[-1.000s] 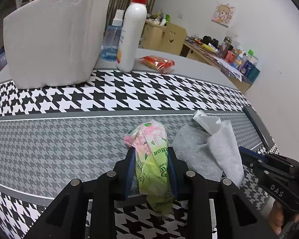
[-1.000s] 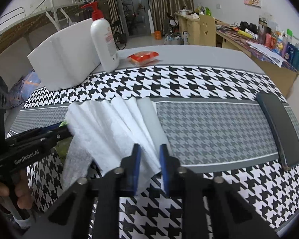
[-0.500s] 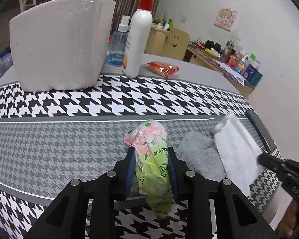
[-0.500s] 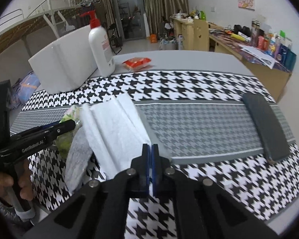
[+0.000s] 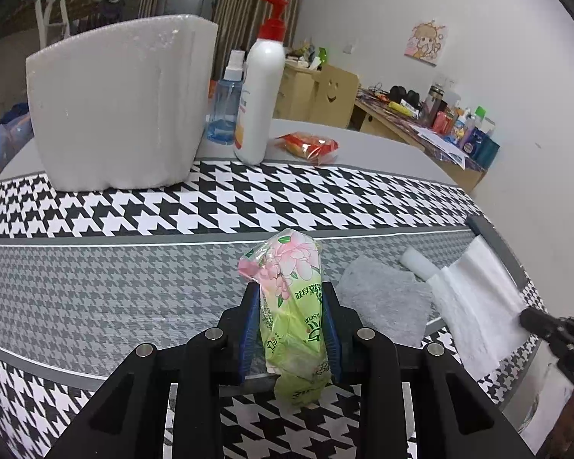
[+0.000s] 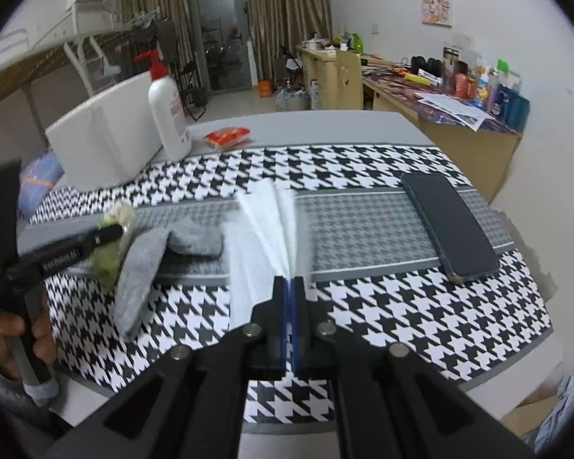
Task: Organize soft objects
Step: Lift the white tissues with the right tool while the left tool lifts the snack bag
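Left gripper (image 5: 290, 317): clamped on green tissue pack (image 5: 292, 306), lower centre.
Right gripper (image 6: 289, 287): pinched tight on white cloth (image 6: 266, 237).
Grey cloth (image 5: 382, 298): flat beside both.

pump bottle (image 5: 259, 103) right of foam block (image 5: 118, 107)

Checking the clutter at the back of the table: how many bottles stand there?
2. A white pump bottle with a red pump stands beside the white foam block; a blue spray bottle stands behind it, hidden in the right wrist view.
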`<state>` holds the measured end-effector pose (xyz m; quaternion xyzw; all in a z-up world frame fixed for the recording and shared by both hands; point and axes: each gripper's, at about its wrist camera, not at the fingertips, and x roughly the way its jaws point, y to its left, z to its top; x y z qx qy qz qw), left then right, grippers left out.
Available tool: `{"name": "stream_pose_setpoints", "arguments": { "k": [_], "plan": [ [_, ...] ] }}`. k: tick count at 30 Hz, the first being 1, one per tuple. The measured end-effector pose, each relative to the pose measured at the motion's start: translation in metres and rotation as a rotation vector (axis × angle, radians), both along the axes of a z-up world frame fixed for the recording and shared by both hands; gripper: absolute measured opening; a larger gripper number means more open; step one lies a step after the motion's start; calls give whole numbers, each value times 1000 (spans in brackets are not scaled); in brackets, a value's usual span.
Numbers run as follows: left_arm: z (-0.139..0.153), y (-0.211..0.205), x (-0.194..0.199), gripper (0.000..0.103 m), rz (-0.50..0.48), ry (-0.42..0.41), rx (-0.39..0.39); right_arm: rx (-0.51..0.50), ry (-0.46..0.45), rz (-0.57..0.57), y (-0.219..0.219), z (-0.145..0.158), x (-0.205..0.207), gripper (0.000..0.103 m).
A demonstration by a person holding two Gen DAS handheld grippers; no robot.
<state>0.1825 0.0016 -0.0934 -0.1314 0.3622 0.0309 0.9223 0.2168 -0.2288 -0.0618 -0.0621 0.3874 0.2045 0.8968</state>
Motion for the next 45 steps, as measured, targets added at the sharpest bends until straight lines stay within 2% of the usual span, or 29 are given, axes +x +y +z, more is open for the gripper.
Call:
{"name": "stream_pose_setpoints", "arguments": {
  "k": [2,3,4,7,13,17,19,20,22,28,31,45],
  "plan": [
    [2,-1,-4,32,-3,-7,6,-4,24,21,3,-7,2,9],
    [3,-2,-5,32,-3,-8,10,-5,34,22,4,-11,3,18],
    [4,-2,-7,32,-2,-9,10,-7,42,26,5,-14,5,33],
    [4,-2,-11,32,1,-7,14,0,48,36,5,-19,5,55],
    [2,-4,-14,32,-3,-4,16,-38,69,26,14,-36,10,62],
    [2,-2,-19,32,2,-3,21,-79,77,18,18,-45,7,62],
    [2,-3,-20,32,2,-5,23,-70,76,13,14,-45,6,61],
    [3,-4,-20,32,2,-5,23,-61,77,6,12,-45,6,58],
    [3,-5,-21,32,1,-5,25,-51,87,-16,6,-43,7,41],
    [5,-10,-18,32,-6,-3,33,-18,85,-46,-4,-43,9,10],
    [8,-11,-20,32,-5,-14,44,18,72,-46,-8,-37,6,6],
    [33,-10,-31,32,-9,-81,103,102,-43,-45,-11,4,-15,6]
  ]
}}
